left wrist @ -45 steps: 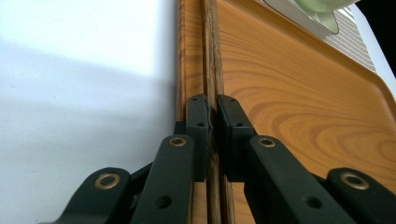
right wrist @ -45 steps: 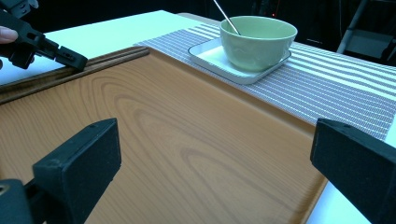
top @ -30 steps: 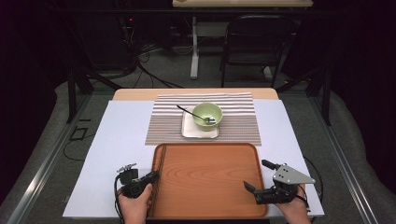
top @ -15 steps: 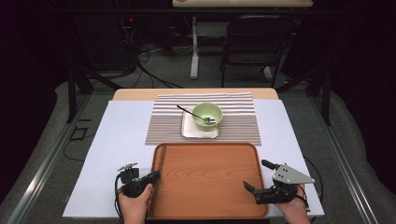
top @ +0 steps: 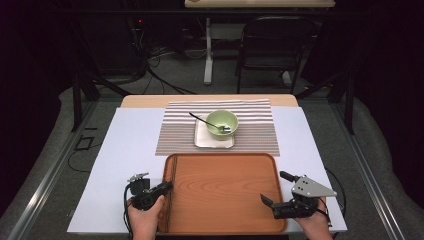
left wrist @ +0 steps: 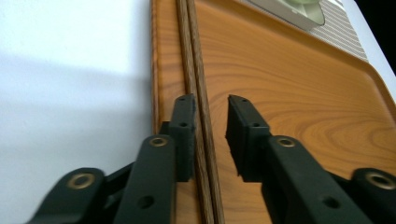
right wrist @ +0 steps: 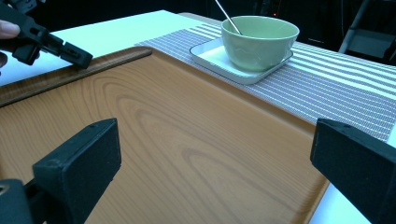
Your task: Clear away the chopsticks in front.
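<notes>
A: Where are the chopsticks (left wrist: pixel 198 84)?

B: Lying side by side along the left inner edge of the tray (top: pixel 225 200), touching its floor. The left gripper (top: pixel 162 188) straddles them: its fingers (left wrist: pixel 184 126) have just been opening, and the sticks now run loose through the gap, nearer one finger, with neither pad pressing on them.

A: And the right gripper (top: pixel 272 196)?

B: Fingers spread wide, nothing between them, hanging over the tray's right near corner.

A: What could go wrong?

B: I'd say the sticks are thin and round on smooth wood. If the fingers close off-centre, one stick may roll out and only the other gets pinched. The raised rim sits just beside them, so a finger could catch on it instead.

A: Room to move?

B: Plenty. The tray's middle is bare, and the white worktop (top: pixel 125 150) to the left is open. The bowl (top: pixel 222 122) with its spoon (top: pixel 205 121) stands on a small plate (top: pixel 200 140) on the striped mat (top: pixel 260 130), well apart beyond the tray's far edge.
</notes>
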`<state>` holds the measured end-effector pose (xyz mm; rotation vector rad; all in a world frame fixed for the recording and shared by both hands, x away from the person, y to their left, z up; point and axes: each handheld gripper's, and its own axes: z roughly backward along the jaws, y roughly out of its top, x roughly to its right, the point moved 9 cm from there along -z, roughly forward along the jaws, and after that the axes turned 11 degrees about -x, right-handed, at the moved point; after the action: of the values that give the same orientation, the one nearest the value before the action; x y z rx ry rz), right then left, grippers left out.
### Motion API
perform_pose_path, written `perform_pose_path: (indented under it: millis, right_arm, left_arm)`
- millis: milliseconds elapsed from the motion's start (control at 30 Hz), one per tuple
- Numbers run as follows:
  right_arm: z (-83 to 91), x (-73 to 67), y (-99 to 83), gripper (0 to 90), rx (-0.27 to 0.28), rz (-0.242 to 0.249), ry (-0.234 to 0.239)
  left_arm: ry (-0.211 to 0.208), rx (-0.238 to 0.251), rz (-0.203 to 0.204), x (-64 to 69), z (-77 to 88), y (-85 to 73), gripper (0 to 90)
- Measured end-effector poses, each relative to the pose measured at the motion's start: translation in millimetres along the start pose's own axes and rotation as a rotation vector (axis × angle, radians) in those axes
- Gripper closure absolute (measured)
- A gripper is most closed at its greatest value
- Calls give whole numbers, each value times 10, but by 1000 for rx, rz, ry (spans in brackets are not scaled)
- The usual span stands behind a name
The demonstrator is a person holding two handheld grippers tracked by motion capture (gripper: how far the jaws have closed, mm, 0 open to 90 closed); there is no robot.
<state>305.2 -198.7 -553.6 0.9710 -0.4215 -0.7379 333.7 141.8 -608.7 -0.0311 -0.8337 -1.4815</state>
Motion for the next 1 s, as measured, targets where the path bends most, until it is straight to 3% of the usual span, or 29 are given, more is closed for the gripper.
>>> perform_pose_path:
  millis: [267, 467, 667, 1000]
  right_arm:
    - [-3, -2, -2, 16, -1, -2, 1]
    - [0, 2, -2, 16, -1, -2, 0]
    - [0, 0, -1, 16, 0, 0, -1]
    - [1, -3, -3, 16, -3, 5, -2]
  left_arm:
    - [10, 8, -35, 50, 66, 111, 493]
    - [29, 2, -77, 132, 125, 191, 382]
    - [32, 13, -106, 219, 193, 301, 339]
    - [18, 29, -110, 281, 213, 418, 273]
